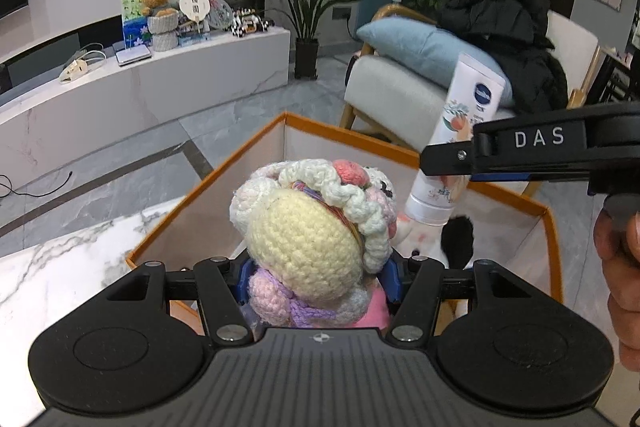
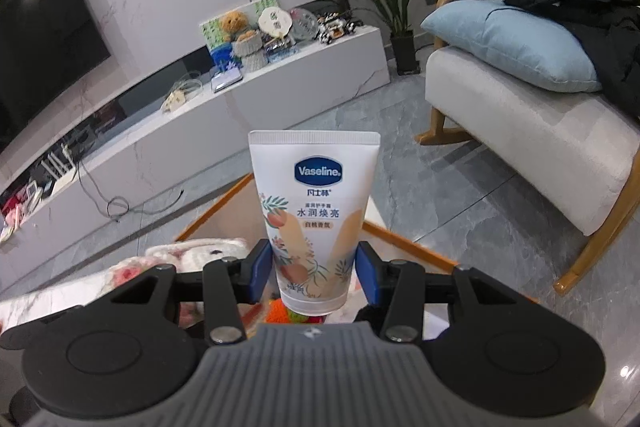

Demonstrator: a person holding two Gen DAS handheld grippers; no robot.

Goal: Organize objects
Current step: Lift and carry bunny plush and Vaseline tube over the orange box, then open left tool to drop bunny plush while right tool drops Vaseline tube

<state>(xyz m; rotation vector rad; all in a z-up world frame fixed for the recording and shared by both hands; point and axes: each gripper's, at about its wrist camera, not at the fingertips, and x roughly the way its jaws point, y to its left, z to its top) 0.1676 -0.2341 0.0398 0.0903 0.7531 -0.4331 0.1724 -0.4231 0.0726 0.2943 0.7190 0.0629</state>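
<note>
A crocheted doll point(image 1: 304, 231) with a cream face and a white flowered hat is clamped in my left gripper point(image 1: 320, 279), whose blue pads press its sides. It hangs over an orange-rimmed box point(image 1: 348, 131). My right gripper point(image 1: 440, 167) comes in from the right, shut on a white Vaseline tube point(image 1: 460, 115) held cap down over the same box. In the right wrist view the tube point(image 2: 316, 195) stands upright between the blue pads of the right gripper point(image 2: 316, 271). The box rim point(image 2: 408, 243) shows below it, and the doll point(image 2: 200, 251) is at the left.
A black-and-white plush item point(image 1: 456, 235) lies inside the box. The box stands on a marble tabletop point(image 1: 60, 275). A person's hand point(image 1: 620, 267) holds the right gripper. Beyond are an armchair point(image 1: 392, 87) with a blue pillow and black coat, a potted plant point(image 1: 306, 27) and a white TV cabinet point(image 1: 160, 79).
</note>
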